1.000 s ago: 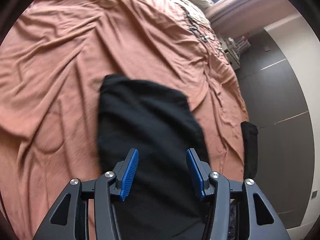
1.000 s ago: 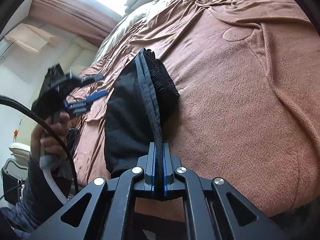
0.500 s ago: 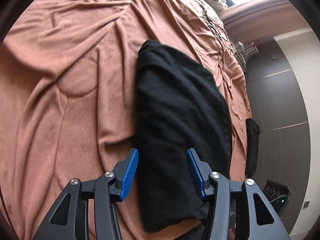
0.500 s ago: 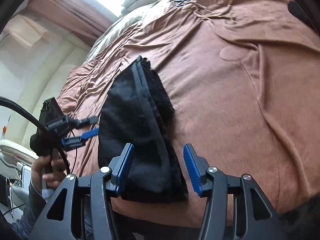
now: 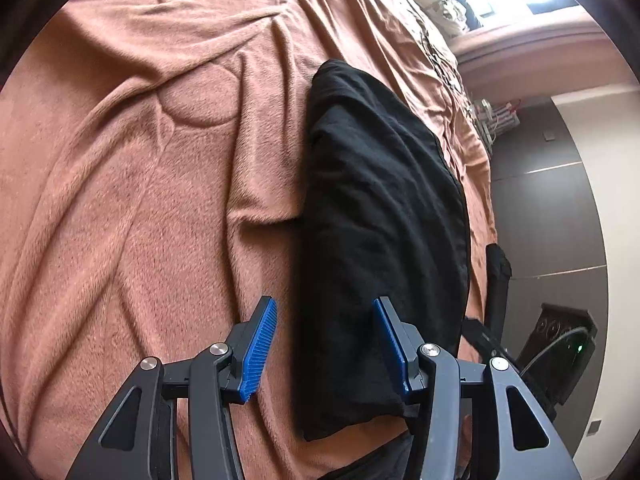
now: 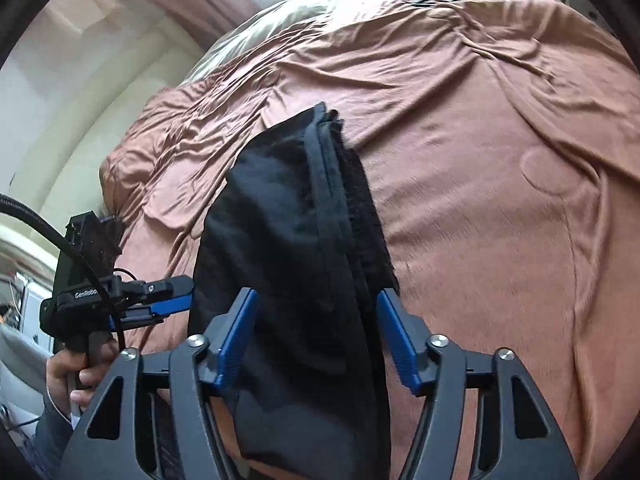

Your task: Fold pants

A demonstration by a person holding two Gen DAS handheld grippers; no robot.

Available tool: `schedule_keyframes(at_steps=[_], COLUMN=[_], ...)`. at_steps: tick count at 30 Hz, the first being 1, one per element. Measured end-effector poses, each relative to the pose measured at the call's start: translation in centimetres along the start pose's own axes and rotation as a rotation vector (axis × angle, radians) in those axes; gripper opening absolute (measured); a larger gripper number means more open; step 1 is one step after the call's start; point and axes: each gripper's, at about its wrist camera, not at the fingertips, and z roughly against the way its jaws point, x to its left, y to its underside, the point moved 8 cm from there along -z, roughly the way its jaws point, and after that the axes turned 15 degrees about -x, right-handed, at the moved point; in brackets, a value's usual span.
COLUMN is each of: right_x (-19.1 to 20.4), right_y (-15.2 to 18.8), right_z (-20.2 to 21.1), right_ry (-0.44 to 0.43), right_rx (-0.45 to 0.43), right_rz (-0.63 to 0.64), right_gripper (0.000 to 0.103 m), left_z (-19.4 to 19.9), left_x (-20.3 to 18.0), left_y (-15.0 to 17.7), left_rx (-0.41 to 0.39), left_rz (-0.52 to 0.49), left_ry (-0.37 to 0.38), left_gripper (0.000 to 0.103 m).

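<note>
The black pants lie folded into a long compact bundle on the brown blanket. My left gripper is open, its blue pads straddling the near end of the bundle without gripping it. In the right wrist view the pants show their stacked waistband edges on top. My right gripper is open, its pads on either side of the bundle's near end. The left gripper shows there at the left of the pants, held by a hand.
The blanket covers a bed with many wrinkles. The bed's edge drops to a dark floor on the right of the left wrist view. A black device with a cable stands on that floor. Pillows and a window lie at the far end.
My right gripper has opened and let go of the pants' waistband edge. The pants now rest on the blanket. My left gripper has shifted so the bundle lies to its right.
</note>
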Motion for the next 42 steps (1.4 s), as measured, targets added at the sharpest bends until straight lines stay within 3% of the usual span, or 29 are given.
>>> schedule_keyframes(at_steps=[11,17,21,25,28,42], right_x=[0.4,-0.3,-0.9,-1.2,-1.0,2.1], right_y=[-1.5,-0.9,-0.4,-0.3,-0.2,1.5], right_z=[-3.7,-4.5,-4.7,-4.5,-4.4,-4.2], right_ry=[0.006,0.006,-0.009,-0.017,-0.011,-0.025], right_rx=[0.027,0.043,0.049,0.057,0.064,0.101], right_rz=[0.106,0.093,0.061,0.042,0.044,0.027], right_gripper=[0.062,0.062,0.054,0.048,0.048,0.046], left_z=[0.6,-0.3,-0.4,-0.1,0.6,4.2], left_x=[-0.2,-0.3,-0.2,-0.1,-0.4,0.5], left_y=[0.5,2.3,3.1,3.1,2.7,1.0], left_rx=[-0.057,-0.008,-0.001,0.007,0.012,-0.002], left_rz=[0.050,0.062,0.066,0.079,0.071,0.064], left_ry=[0.047,0.066,0.065,0.063,0.066,0.037], left_gripper=[0.052,0.051,0.043,0.022,0.016,0.013])
